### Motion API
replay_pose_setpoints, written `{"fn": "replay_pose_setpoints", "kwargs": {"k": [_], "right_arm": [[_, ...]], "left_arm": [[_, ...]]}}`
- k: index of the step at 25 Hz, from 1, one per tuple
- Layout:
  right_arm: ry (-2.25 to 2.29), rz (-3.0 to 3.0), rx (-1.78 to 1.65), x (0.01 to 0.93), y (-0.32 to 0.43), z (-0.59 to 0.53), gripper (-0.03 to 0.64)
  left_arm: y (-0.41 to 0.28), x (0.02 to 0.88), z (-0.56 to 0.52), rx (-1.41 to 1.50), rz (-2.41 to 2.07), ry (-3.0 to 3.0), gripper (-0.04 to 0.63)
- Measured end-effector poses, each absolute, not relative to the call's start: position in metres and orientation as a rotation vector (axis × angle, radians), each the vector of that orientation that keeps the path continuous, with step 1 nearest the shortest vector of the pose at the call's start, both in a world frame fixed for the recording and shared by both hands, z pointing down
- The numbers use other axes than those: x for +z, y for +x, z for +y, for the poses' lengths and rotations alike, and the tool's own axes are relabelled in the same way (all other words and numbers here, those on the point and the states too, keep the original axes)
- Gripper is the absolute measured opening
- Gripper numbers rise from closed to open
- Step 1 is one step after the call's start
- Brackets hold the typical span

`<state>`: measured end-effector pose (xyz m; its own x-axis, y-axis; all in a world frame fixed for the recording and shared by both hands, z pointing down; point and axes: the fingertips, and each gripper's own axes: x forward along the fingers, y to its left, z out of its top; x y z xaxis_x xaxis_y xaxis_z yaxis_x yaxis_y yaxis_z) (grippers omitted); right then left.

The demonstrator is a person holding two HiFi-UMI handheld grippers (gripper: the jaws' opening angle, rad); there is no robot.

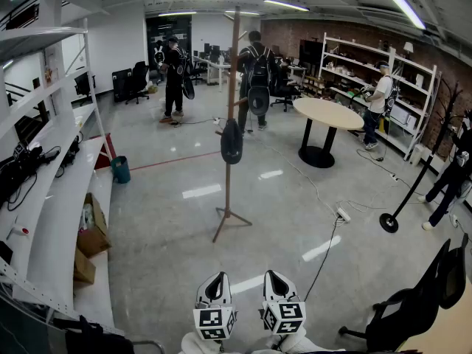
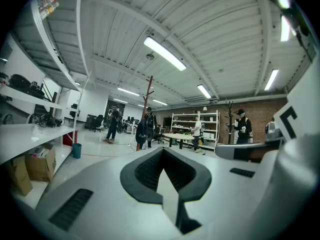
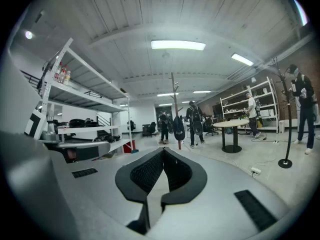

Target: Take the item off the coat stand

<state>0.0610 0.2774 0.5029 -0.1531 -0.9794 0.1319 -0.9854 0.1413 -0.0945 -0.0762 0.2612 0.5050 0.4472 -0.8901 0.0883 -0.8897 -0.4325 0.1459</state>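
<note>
A dark item (image 1: 231, 141) is seen hanging partway up the wooden coat stand (image 1: 228, 183), out on the open floor and well apart from both grippers. The left gripper (image 1: 215, 279) and right gripper (image 1: 274, 276) are held low, side by side. The jaws of each are pressed together, with nothing between them.

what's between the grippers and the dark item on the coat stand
Nothing visible. Only open floor lies between the left gripper, the right gripper and the dark item hanging on the coat stand.
</note>
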Motion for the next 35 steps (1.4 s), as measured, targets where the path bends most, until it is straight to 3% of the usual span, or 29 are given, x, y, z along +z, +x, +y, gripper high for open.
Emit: {"fn": "replay_pose_setpoints", "kwargs": {"k": [35], "right_arm": [[1.982,-2.391,0.240,0.496,0.083,0.123,0.011]], "left_arm": [[-0.051,0.495,0.117,0.005,-1.608,2.541,0.000]]}}
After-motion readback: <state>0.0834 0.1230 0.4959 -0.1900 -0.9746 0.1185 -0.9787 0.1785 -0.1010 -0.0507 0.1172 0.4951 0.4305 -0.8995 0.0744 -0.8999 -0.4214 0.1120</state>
